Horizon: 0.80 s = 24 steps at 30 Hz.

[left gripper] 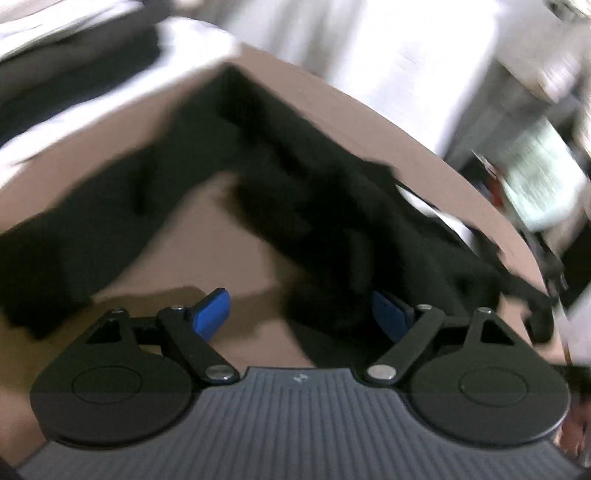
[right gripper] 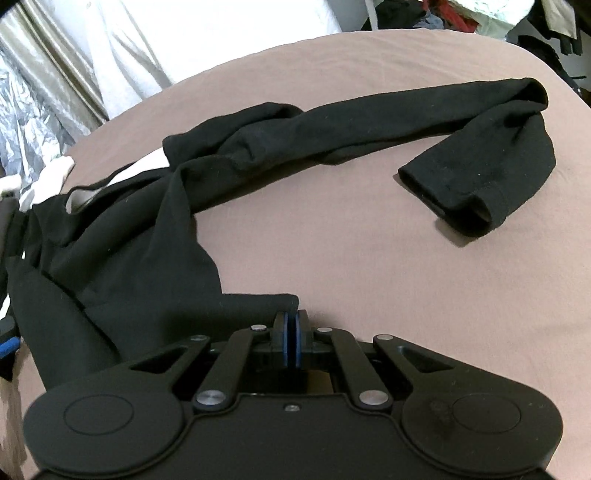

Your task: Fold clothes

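Observation:
A black long-sleeved top (right gripper: 122,258) lies rumpled on the taupe sheet (right gripper: 351,266). One sleeve stretches right and bends back, its cuff (right gripper: 476,192) near the middle right. A white lining (right gripper: 155,162) shows at the neck. My right gripper (right gripper: 291,321) is shut, its blue pads pinching a corner of the top's hem. The left wrist view is blurred: the same top (left gripper: 295,177) sprawls across the sheet (left gripper: 221,240). My left gripper (left gripper: 301,314) stands wide open low over it. A dark fold lies between its blue pads (left gripper: 212,314), nearer the right one, and nothing presses on it.
The sheet's rounded far edge (right gripper: 369,37) runs across the top. Beyond it hang white cloth (right gripper: 221,37) and crinkled clear plastic (right gripper: 29,118) at the left. Piled clothes and clutter (right gripper: 480,18) sit at the back right. White fabric (left gripper: 388,66) also lies behind the sheet.

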{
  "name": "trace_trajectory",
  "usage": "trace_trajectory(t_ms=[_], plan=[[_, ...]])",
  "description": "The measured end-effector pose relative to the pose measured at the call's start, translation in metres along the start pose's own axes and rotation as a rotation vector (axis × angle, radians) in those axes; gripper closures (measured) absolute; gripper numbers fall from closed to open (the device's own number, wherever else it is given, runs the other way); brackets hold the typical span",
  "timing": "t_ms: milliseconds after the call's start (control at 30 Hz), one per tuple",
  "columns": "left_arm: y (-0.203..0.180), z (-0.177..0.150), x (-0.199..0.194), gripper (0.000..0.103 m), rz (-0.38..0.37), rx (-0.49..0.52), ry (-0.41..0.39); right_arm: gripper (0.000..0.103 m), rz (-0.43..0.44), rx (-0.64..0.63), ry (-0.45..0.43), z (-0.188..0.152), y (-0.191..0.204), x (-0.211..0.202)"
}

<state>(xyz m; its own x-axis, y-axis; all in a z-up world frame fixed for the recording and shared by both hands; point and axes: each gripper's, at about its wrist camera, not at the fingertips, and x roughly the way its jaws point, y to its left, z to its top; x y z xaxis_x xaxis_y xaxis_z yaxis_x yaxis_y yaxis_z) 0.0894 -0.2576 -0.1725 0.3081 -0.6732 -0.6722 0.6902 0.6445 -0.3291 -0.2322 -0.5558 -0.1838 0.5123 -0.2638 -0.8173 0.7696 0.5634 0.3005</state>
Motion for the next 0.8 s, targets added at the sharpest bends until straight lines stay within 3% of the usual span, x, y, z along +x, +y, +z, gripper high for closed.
trace_trajectory(t_ms=[100, 133, 233, 267, 300, 333, 367, 433, 600, 700, 800], plan=[[-0.045, -0.01, 0.018, 0.019, 0.155, 0.25, -0.026, 0.098, 0.005, 0.01, 0.008, 0.0, -0.001, 0.0], [-0.049, -0.011, 0.027, 0.019, 0.174, 0.271, -0.013, 0.098, 0.008, 0.013, 0.009, 0.0, -0.002, 0.001], [-0.035, -0.01, 0.05, 0.028, 0.116, 0.174, 0.037, 0.096, 0.017, 0.026, 0.004, -0.003, -0.005, 0.003], [-0.032, -0.008, 0.047, 0.049, 0.08, 0.142, 0.039, 0.097, 0.023, 0.04, 0.002, -0.004, -0.007, 0.005], [-0.029, -0.005, 0.044, 0.084, 0.042, 0.111, 0.041, 0.096, 0.031, 0.057, 0.0, -0.004, -0.009, 0.006], [-0.026, -0.002, 0.038, 0.092, 0.0, 0.068, 0.058, 0.096, 0.038, 0.073, -0.002, -0.005, -0.011, 0.007], [-0.024, 0.001, 0.031, 0.092, -0.015, 0.036, 0.063, 0.096, 0.049, 0.088, -0.002, -0.005, -0.013, 0.007], [-0.032, 0.004, 0.01, 0.092, 0.033, 0.069, 0.02, 0.095, 0.075, 0.132, 0.003, -0.004, -0.02, 0.007], [-0.043, 0.012, -0.068, 0.092, 0.062, 0.163, -0.14, 0.094, 0.14, 0.214, 0.029, -0.004, -0.028, 0.001], [-0.032, 0.016, -0.119, 0.092, 0.059, 0.135, -0.186, 0.092, 0.168, 0.234, 0.05, -0.008, -0.024, -0.011], [-0.016, 0.009, -0.168, 0.092, 0.081, 0.113, -0.204, 0.094, 0.288, 0.203, 0.018, -0.017, -0.01, -0.039]])
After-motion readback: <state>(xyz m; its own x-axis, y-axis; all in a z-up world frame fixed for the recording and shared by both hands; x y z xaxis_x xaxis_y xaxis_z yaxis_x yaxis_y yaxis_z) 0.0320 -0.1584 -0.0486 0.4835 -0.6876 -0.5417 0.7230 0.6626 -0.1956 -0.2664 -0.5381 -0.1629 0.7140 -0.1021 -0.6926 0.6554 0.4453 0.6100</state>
